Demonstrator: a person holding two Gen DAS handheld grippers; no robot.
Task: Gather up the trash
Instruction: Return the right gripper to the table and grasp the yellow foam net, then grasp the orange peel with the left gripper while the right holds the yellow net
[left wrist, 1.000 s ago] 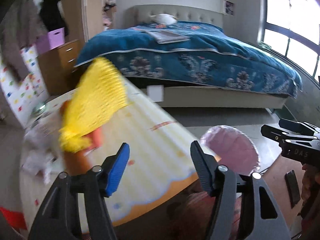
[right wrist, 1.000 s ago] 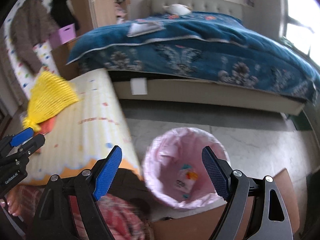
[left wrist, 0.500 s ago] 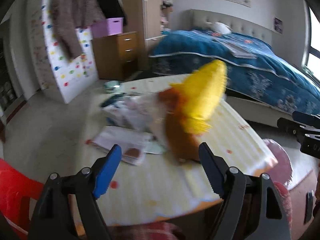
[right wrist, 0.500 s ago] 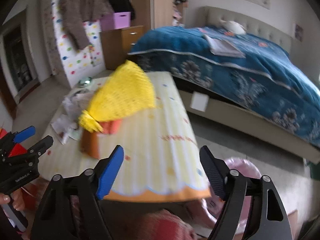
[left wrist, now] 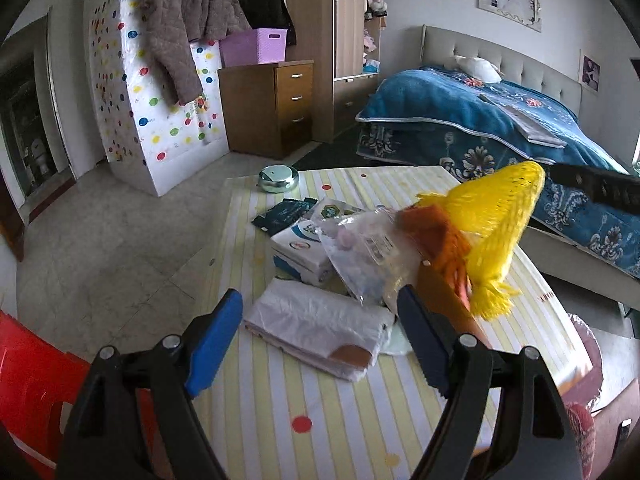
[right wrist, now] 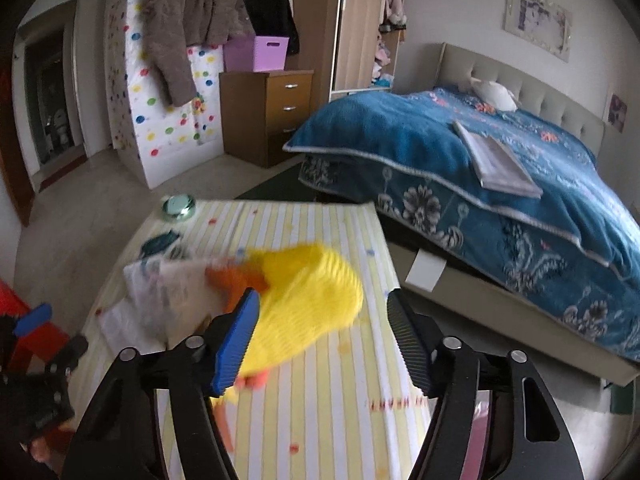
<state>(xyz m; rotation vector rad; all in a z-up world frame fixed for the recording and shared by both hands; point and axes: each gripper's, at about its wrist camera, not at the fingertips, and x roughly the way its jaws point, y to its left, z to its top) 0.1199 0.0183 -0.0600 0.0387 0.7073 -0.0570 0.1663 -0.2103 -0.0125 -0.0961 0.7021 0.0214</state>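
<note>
Both your tongs are spread wide and empty. Your left tongs [left wrist: 320,344] hang over the folded white plastic bag [left wrist: 316,326] on the striped bench [left wrist: 320,412], just ahead. Your right tongs [right wrist: 320,340] hover nearest the yellow mesh net bag [right wrist: 304,300], which lies between their fingers, long axis slanting ahead and right. Behind sit the clear wrapper [left wrist: 360,248], white packet [left wrist: 298,254] and dark sachet [left wrist: 286,214].

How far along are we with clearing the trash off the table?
Early or midway. Nothing looks cleared: the yellow mesh bag, clear plastic bag, white plastic bag and dark wrapper all lie on the striped table. Nothing is in hand: the left tool and right tool are both open. The whole pile remains; only the bin's pink liner shows past the table edge.
</note>
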